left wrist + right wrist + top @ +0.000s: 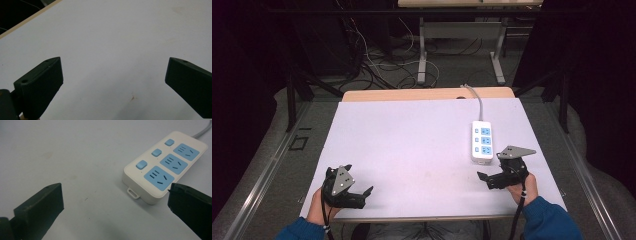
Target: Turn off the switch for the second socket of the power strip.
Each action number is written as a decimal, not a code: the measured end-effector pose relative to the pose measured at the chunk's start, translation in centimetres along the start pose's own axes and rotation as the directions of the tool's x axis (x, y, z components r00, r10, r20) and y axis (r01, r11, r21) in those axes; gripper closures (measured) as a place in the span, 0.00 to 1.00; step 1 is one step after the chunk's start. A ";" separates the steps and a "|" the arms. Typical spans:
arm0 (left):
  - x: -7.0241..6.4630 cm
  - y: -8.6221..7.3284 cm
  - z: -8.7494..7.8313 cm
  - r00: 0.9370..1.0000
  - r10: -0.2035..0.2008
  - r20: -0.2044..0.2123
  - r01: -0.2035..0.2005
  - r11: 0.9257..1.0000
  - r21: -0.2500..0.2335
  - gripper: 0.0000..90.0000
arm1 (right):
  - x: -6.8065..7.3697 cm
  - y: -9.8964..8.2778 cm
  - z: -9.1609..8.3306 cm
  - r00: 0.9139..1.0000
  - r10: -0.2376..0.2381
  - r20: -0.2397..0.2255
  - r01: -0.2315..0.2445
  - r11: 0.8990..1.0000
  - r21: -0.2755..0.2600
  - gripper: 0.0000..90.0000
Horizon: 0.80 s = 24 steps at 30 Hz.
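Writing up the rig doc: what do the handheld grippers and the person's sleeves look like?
Both the left gripper and right gripper are black, with blocky black fingers and a grey three-cornered top plate. A black cable trails from the right one. Sleeves are blue.

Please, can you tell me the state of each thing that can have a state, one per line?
Left gripper: open, holding nothing, over the table.
Right gripper: open, holding nothing, just short of the power strip.
Power strip: lying flat, face up, nothing plugged into its three blue sockets.
Strip switches: three blue buttons; on or off cannot be told.
Strip cable: attached, running off the far edge.
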<state>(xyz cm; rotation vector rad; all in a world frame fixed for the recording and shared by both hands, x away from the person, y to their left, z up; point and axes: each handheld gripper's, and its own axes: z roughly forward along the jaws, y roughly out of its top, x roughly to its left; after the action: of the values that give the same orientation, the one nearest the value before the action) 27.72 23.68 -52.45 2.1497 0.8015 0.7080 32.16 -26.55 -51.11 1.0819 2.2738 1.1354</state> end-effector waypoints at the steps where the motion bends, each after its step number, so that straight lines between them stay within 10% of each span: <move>1: 0.0 0.0 0.0 1.000 0.000 0.000 0.000 1.000 -0.002 0.02 | 0.0 -0.1 -0.1 1.000 -0.001 -0.001 0.001 1.000 0.004 0.00; 24: 0.0 0.0 0.0 1.000 -0.004 -0.001 0.004 1.000 0.000 0.02 | 0.7 -1.6 -1.0 0.999 -0.035 0.029 0.035 0.999 0.010 0.00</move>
<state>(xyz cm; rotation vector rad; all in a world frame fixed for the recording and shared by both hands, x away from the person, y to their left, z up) 27.72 23.65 -52.49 2.1469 0.8060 0.7067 30.33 -27.08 -51.75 1.0513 2.2688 1.0889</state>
